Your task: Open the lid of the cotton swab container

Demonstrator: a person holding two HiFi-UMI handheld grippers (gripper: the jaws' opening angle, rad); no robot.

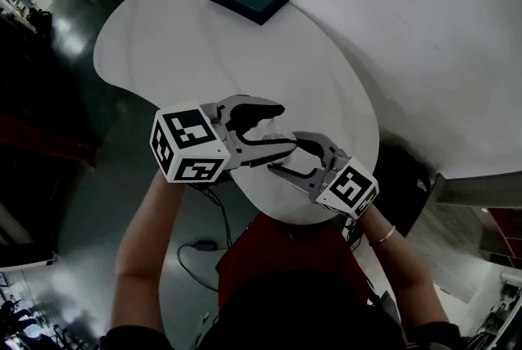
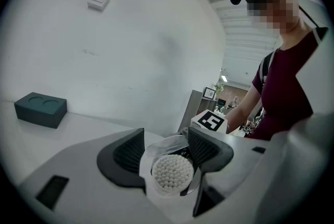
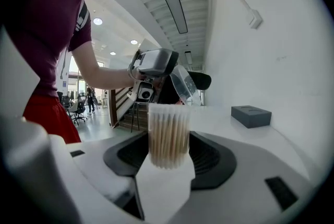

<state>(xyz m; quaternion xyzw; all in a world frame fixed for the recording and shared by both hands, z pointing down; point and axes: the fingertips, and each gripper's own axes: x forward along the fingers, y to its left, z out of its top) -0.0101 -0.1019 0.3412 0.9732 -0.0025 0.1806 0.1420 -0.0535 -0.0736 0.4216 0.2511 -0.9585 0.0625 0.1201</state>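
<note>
- container (image 3: 168, 134): a clear, thin-walled cup packed with swabs, upright between the jaws of the right gripper (image 3: 168, 152), which is clamped on its lower half, above the near edge of the table (image 1: 163, 38).
- lid (image 3: 183, 81): a clear disc, tilted and lifted off the rim, pinched in the left gripper (image 2: 166, 150); the swab heads (image 2: 172, 173) show bare beneath it.
- whether a hinge joins the lid to the cup i cannot tell.
- handling: likely very light, smooth and a bit slippery; the wall looks thin enough to flex or crack if squeezed hard.
- hold: low on the cup wall, as the right gripper has it, keeps the rim free; the lid is best taken by its edge.
- risk: tipping the cup would spill the swabs.
- the opening looks about done.
</note>
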